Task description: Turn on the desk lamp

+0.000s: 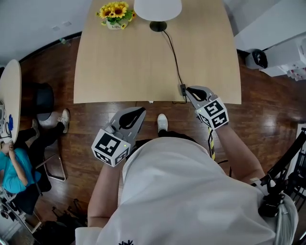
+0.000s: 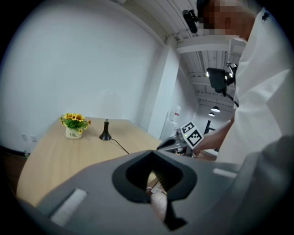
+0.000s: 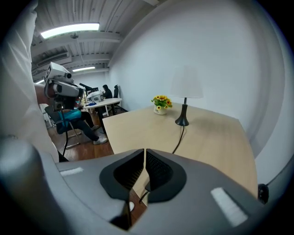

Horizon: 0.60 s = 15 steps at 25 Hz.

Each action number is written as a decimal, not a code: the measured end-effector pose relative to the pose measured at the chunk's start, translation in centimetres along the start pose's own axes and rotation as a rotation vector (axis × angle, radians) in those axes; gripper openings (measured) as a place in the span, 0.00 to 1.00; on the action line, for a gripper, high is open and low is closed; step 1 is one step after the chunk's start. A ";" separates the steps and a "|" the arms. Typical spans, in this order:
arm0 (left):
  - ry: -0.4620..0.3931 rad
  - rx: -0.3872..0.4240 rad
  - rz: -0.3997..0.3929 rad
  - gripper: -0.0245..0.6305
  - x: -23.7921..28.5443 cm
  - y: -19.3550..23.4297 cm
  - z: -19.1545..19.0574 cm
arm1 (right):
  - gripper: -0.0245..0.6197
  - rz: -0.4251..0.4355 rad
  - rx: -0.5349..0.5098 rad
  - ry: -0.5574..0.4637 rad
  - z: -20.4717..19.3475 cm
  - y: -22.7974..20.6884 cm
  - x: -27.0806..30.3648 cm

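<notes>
Pale wood desk is carrying everything that matters. Going left to right in the head view: left gripper is hanging off the near edge over the floor, around 7 o'clock of the desk. Its tips are meeting with nothing between them, so I'm reading it as idling. A sunflower pot is sitting at 11 o'clock on the far edge, not involved. The desk lamp is standing at 12 o'clock on its black base, and it's looking unlit to me. The black cord is running from that base toward 5 o'clock, long axis roughly far-to-near. It's reaching the near edge, where the inline switch is lying. The right gripper is sitting right there, with the switch lying at about 9 o'clock of its tips, just beside or touching, can't tell which. Its jaws are standing almost together, only a thin slit showing in the right gripper view, and nothing is being pinched that I can see. My read: the press is riding on that switch-to-tip relation. The right hand is clearly the nearer one, and the left is staying well apart from the switch. Counting: one lamp, one cord, one switch, one flower pot, two grippers, both empty.
</notes>
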<state>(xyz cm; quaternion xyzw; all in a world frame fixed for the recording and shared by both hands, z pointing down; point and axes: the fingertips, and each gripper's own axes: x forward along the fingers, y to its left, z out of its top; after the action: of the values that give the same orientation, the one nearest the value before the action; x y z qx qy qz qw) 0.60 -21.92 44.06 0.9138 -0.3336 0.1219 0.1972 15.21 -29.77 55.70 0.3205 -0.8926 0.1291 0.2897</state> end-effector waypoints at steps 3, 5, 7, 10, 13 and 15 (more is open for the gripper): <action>-0.002 -0.007 0.013 0.04 0.1 0.5 0.1 | 0.05 -0.006 -0.003 0.043 -1.9 -0.8 1.3; 0.001 -0.011 0.020 0.04 0.1 0.8 0.1 | 0.04 -0.002 -0.010 0.078 -3.5 -1.1 2.2; 0.004 -0.017 0.030 0.04 0.2 1.0 0.2 | 0.05 0.006 -0.016 0.109 -4.6 -1.2 3.1; 0.008 -0.024 0.036 0.04 0.3 1.1 -0.1 | 0.04 0.019 -0.023 0.147 -6.1 -1.1 4.2; 0.013 -0.037 0.048 0.04 0.3 1.1 -0.1 | 0.04 0.026 -0.030 0.175 -7.4 -1.2 5.1; 0.015 -0.036 0.050 0.04 0.3 1.2 -0.4 | 0.04 0.027 -0.032 0.186 -7.6 -1.3 5.7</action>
<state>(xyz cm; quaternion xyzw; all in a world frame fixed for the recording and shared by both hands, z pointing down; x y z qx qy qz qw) 0.02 -22.73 44.87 0.9004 -0.3570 0.1279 0.2130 15.79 -30.40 65.25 0.2905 -0.8679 0.1480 0.3747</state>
